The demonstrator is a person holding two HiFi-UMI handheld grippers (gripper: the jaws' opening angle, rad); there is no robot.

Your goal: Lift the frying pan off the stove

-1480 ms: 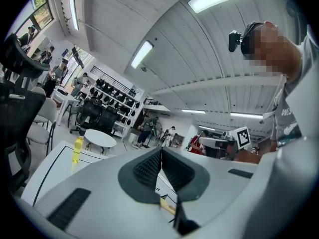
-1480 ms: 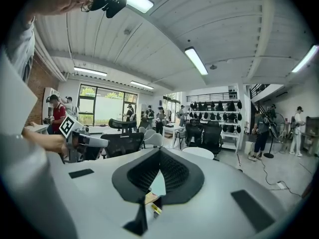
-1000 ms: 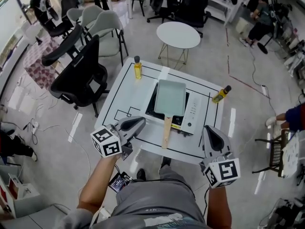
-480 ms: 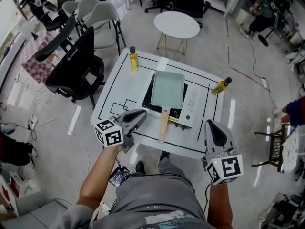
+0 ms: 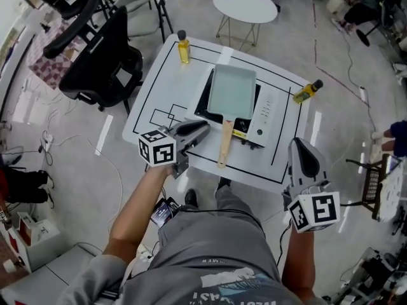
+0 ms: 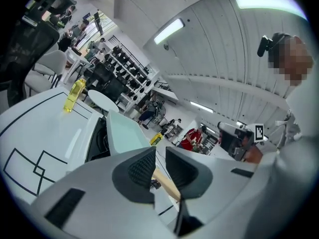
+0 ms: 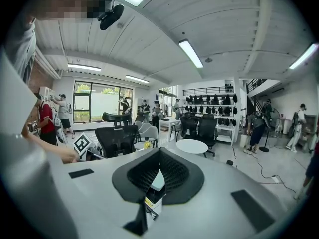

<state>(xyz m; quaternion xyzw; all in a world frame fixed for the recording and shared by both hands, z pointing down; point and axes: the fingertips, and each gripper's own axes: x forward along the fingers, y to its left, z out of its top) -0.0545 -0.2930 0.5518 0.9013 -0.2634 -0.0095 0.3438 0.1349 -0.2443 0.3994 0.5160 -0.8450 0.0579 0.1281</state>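
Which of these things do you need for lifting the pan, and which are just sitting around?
For the job: frying pan, its wooden handle, stove, left gripper (fingers opening, nothing between them yet).
Just lying about: yellow bottle, second bottle, round table, office chair.

Bare stretch of tabletop (image 5: 159, 100) left of the stove (image 5: 264, 116): open way in for the left tongs (image 5: 202, 128), jaws opening, nothing between them. Wooden handle (image 5: 224, 143) reaching toward the near edge, clear room on both sides. Pan (image 5: 232, 91) covering the stove top. Yellow bottle (image 5: 184, 47) at the far left corner, second bottle (image 5: 308, 92) at the right edge, both well apart from the handle. Black chair (image 5: 105, 68) close beside the left edge. Right tongs (image 5: 299, 148) at the near right corner, jaws together.
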